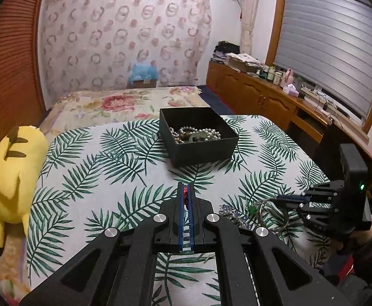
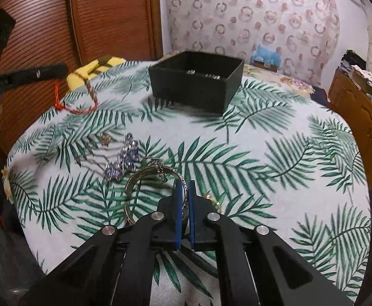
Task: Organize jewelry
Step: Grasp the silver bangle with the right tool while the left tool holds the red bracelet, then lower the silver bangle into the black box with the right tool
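Observation:
My left gripper (image 1: 185, 187) is shut on a red cord bracelet (image 1: 185, 193); in the right wrist view the red cord bracelet (image 2: 76, 108) dangles from the left gripper (image 2: 58, 71) above the table's far left. My right gripper (image 2: 185, 191) is shut on the rim of a silver bangle (image 2: 147, 173) that rests on the cloth. The right gripper (image 1: 285, 200) also shows at the right of the left wrist view. A black open box (image 1: 203, 150) holds pearl strands (image 1: 198, 134) further back. Near the bangle lie a purple crystal bracelet (image 2: 123, 159), a small brooch (image 2: 105, 139) and a gold piece (image 2: 211, 200).
The round table (image 2: 275, 178) wears a palm-leaf cloth. A yellow plush toy (image 1: 15, 173) sits at its left edge, against a wooden slatted door. A bed (image 1: 124, 102) lies behind the table and a wooden cabinet (image 1: 257, 94) runs along the right wall. A second bangle (image 2: 130, 215) lies near my right gripper.

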`<state>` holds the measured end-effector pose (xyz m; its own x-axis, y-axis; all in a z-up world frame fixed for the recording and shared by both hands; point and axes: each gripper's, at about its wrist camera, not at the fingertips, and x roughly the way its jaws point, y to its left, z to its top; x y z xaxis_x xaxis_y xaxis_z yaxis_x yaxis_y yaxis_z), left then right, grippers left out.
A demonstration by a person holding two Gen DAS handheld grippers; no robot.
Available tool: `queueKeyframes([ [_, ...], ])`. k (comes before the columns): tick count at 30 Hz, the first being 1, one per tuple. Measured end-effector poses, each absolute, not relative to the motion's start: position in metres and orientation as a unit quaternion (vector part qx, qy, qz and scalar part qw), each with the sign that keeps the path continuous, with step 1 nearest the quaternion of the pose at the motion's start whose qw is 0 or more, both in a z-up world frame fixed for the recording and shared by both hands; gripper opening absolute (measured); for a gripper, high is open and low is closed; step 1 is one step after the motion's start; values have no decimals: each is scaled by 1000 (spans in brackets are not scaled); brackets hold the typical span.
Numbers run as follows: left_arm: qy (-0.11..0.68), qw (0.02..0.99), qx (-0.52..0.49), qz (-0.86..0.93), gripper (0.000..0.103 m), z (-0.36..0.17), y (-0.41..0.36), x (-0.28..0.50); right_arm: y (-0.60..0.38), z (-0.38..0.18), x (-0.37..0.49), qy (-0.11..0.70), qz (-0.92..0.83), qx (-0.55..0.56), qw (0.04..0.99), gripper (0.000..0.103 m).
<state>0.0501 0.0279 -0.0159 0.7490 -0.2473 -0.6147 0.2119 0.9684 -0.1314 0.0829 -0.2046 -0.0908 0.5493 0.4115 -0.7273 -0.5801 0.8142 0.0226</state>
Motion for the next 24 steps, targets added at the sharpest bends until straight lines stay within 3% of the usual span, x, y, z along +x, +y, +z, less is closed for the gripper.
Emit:
queueKeyframes([
  [24, 311, 941, -12, -134, 2, -2, 14, 77, -197, -54, 115, 333, 287, -99, 893, 5],
])
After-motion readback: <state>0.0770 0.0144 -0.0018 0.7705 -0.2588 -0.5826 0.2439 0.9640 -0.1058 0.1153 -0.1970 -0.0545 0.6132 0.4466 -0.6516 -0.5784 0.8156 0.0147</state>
